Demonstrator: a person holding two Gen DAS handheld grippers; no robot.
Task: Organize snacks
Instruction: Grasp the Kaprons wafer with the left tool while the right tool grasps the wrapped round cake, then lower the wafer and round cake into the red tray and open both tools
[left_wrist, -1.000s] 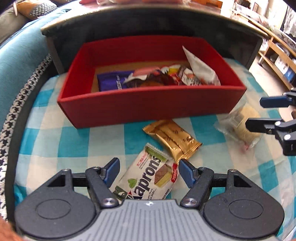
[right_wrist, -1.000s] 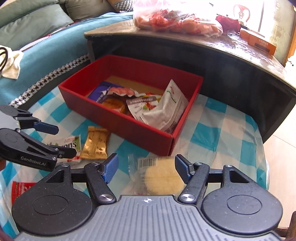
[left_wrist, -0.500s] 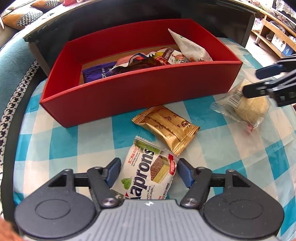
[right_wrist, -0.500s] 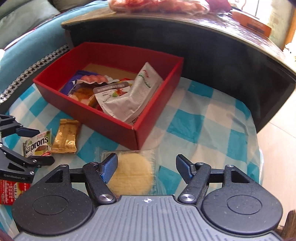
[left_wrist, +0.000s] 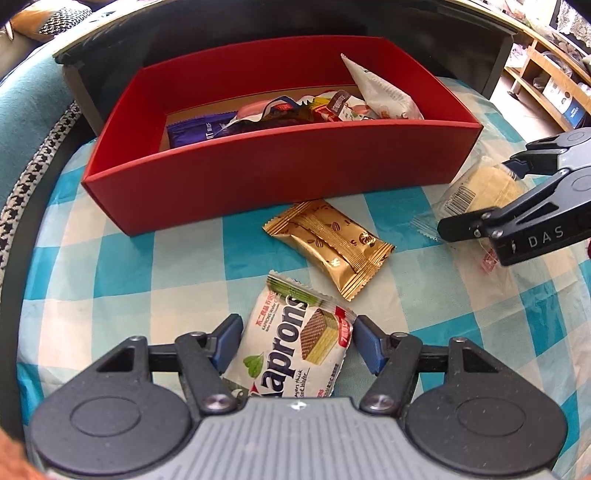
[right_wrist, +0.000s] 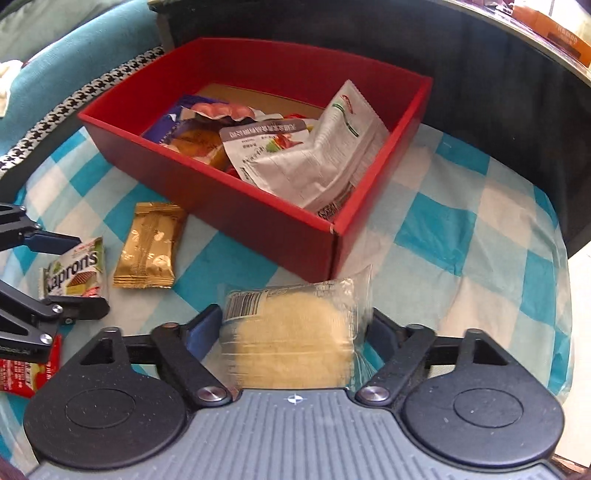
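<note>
A red box (left_wrist: 280, 166) with several snack packets stands on the checked cloth; it also shows in the right wrist view (right_wrist: 236, 199). My left gripper (left_wrist: 295, 339) has its pads against both sides of a white Kaprons wafer packet (left_wrist: 295, 339), also visible in the right wrist view (right_wrist: 75, 267). My right gripper (right_wrist: 295, 328) is closed on a clear-wrapped yellow round cake (right_wrist: 291, 332), seen from the left wrist view (left_wrist: 480, 188) too. A gold packet (left_wrist: 328, 243) lies between them in front of the box.
A red packet (right_wrist: 26, 373) lies at the cloth's left edge. A dark table (right_wrist: 480, 74) rises right behind the box. A teal sofa (left_wrist: 22, 96) lies to the left. Wooden shelves (left_wrist: 546, 74) stand at far right.
Both grippers have narrowed onto their packets: the left around the Kaprons wafer, the right around the round cake, which now sits centred between its fingers. Both moved closer to the cloth.
</note>
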